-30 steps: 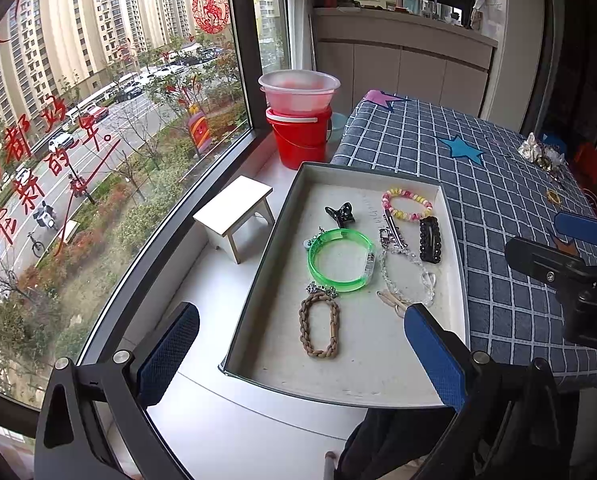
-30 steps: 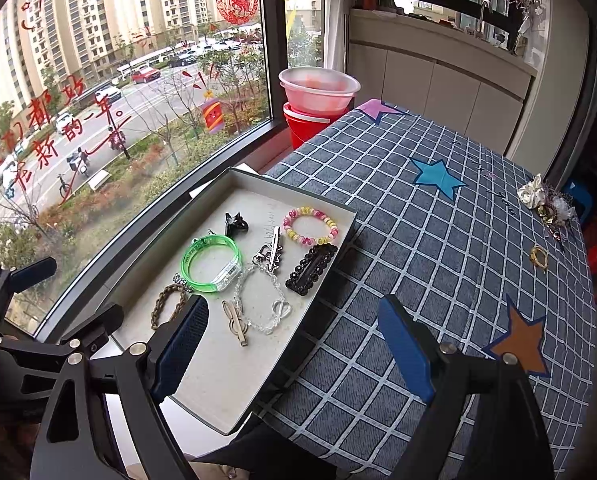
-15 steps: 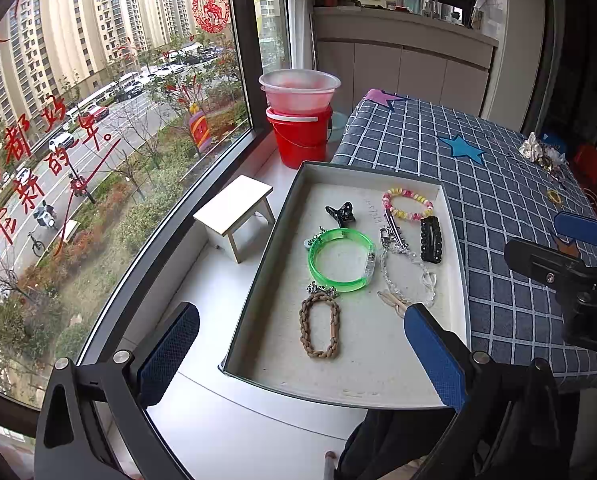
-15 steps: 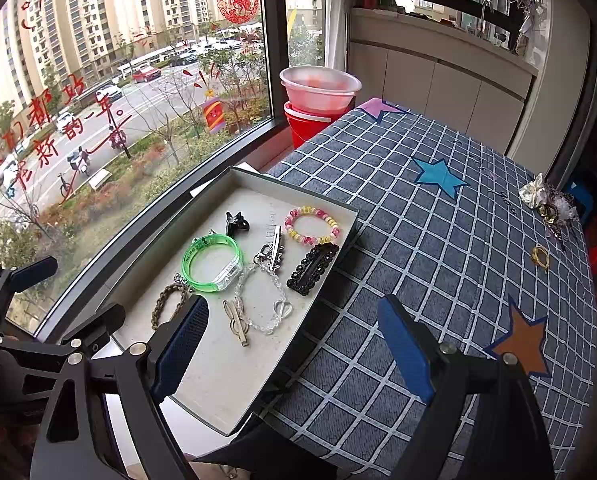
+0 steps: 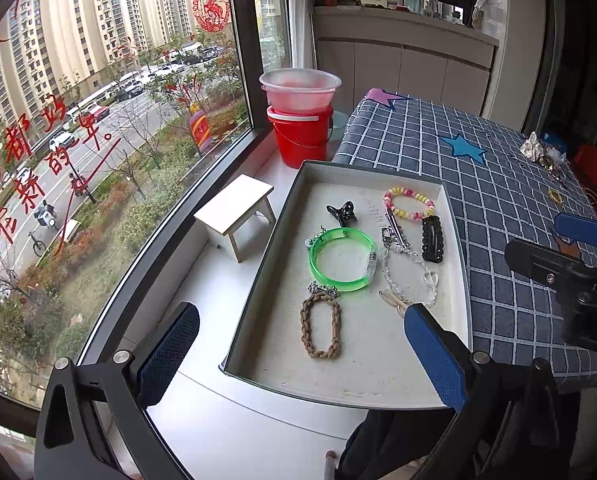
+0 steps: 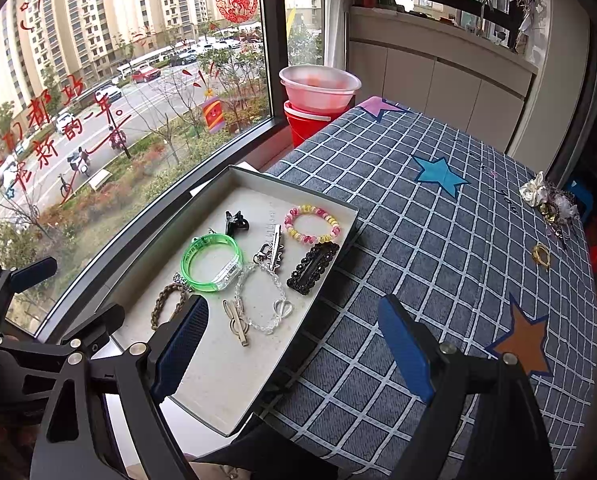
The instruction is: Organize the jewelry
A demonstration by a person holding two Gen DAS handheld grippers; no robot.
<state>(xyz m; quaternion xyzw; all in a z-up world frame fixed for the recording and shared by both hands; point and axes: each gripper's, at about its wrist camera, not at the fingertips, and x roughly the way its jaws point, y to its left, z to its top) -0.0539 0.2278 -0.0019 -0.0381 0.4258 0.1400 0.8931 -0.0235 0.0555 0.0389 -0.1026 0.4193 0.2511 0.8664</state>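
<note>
Setting: window-side table under a checked blue cloth (image 6: 438, 248) with star patches; red bucket (image 5: 302, 140) at 12 o'clock, street beyond the glass.

Tray (image 5: 282, 240): shallow grey box at the table's window edge. Contents:
- green bangle (image 5: 342, 260), centre
- braided brown bracelet (image 5: 321, 330), 6 o'clock of the bangle
- black claw clip (image 5: 341, 212), 12 o'clock
- pink-yellow bead bracelet (image 5: 408, 202), 1 o'clock
- black snap clip (image 5: 432, 238), 3 o'clock
- clear chain (image 5: 408, 272) and beige pin (image 5: 394, 302), 4 o'clock

Loose stock: gold ring (image 6: 540, 254) and a tangled heap (image 6: 548, 200) at the cloth's far right, well apart from the tray.

Left gripper (image 5: 298, 354): spread wide, empty, above the tray's near end.
Right gripper (image 6: 294, 344): spread wide, empty, over the tray's right rim.

Handling note: likely next is fetching the ring. Approach low with fingers straddling it, close gently so it does not skid, then place it on bare tray floor.
</note>
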